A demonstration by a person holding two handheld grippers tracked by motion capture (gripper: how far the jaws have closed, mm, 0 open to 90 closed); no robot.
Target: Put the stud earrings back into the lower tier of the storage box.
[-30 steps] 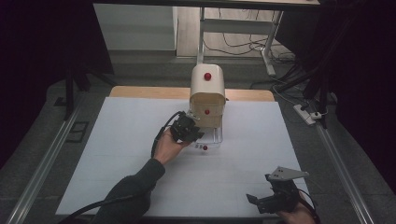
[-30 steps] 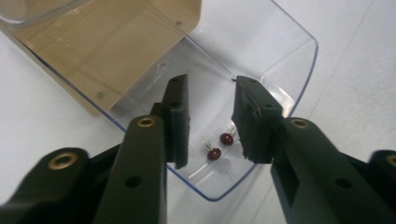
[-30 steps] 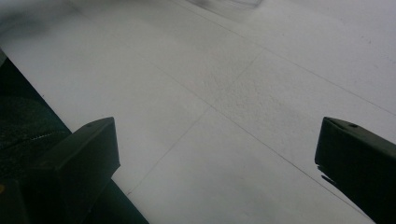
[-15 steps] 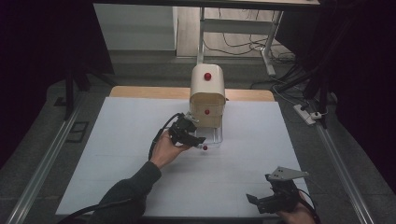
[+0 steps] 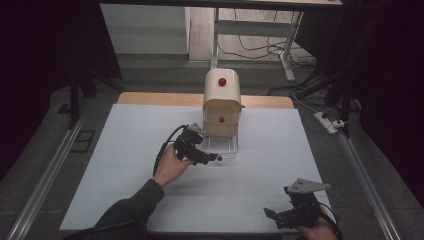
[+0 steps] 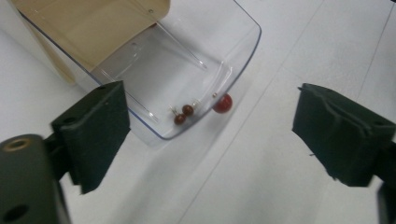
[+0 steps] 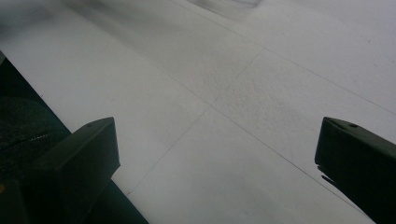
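A small cream cabinet (image 5: 222, 102) with red knobs stands at the table's far middle. Its clear plastic drawer (image 5: 229, 148) is pulled out toward me, with a red knob (image 5: 219, 158) on its front. In the left gripper view the drawer (image 6: 205, 60) holds two small dark red studs (image 6: 183, 115), and the knob (image 6: 222, 103) lies between and beyond the jaws. My left gripper (image 5: 204, 156) (image 6: 210, 135) is open, just short of the knob and apart from it. My right gripper (image 5: 280, 217) (image 7: 215, 158) is open over bare white table near the front right edge.
A white sheet (image 5: 125, 150) covers the table, and a wooden strip (image 5: 160, 98) shows at its far edge. Metal rails (image 5: 45, 175) run along both sides. A power strip (image 5: 327, 122) and cables lie on the floor at the right.
My left gripper has drawn back from the cabinet front toward me and slightly left. The drawer's red knob now shows free by its jaw tips. The right gripper has stayed put.
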